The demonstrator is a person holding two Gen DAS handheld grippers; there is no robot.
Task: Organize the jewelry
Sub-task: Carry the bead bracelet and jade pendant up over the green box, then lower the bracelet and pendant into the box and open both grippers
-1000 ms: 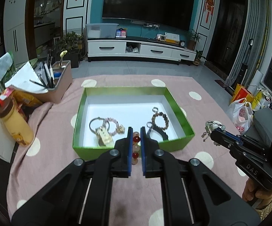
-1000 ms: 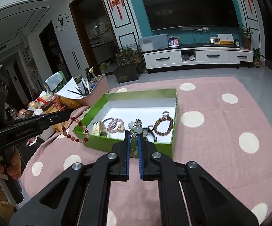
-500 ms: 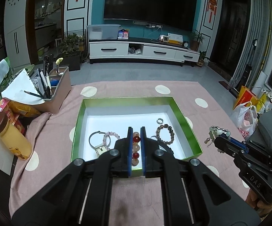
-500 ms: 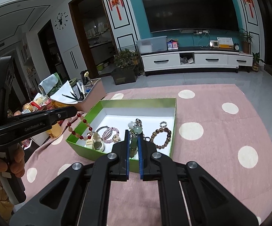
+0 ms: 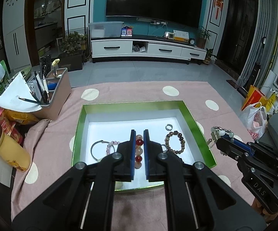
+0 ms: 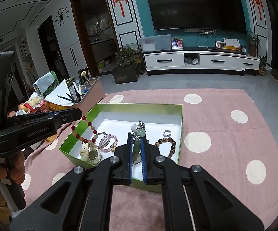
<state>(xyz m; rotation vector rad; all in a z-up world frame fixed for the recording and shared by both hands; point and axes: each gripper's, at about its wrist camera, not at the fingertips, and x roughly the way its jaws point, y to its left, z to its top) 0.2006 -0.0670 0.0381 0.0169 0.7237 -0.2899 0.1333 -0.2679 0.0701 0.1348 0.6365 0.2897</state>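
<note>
A green box [image 5: 194, 127] with a white floor lies on the pink dotted cloth; it also shows in the right wrist view [image 6: 180, 127]. My left gripper [image 5: 139, 134] is shut on a red and peach bead bracelet [image 5: 139, 150], which hangs over the box's left wall in the right wrist view [image 6: 85, 132]. My right gripper [image 6: 137, 136] is shut on a pale green jade bracelet [image 6: 139, 134], held over the box; in the left wrist view the bracelet [image 5: 219, 132] is at the box's right edge. In the box lie a brown bead bracelet [image 5: 174, 142], a ring [image 5: 168, 127], a pink bracelet [image 6: 108, 141] and a watch [image 6: 89, 152].
A beige organiser [image 5: 56, 94] with pens and papers stands at the back left. A yellow bottle [image 5: 9, 150] and snack packs [image 5: 17, 115] lie at the left. Plastic bags [image 5: 256, 119] sit off the table's right side.
Both grippers have risen and moved forward over the box, each still holding its bracelet. The red bead bracelet now hangs over the box's left wall instead of outside it.
</note>
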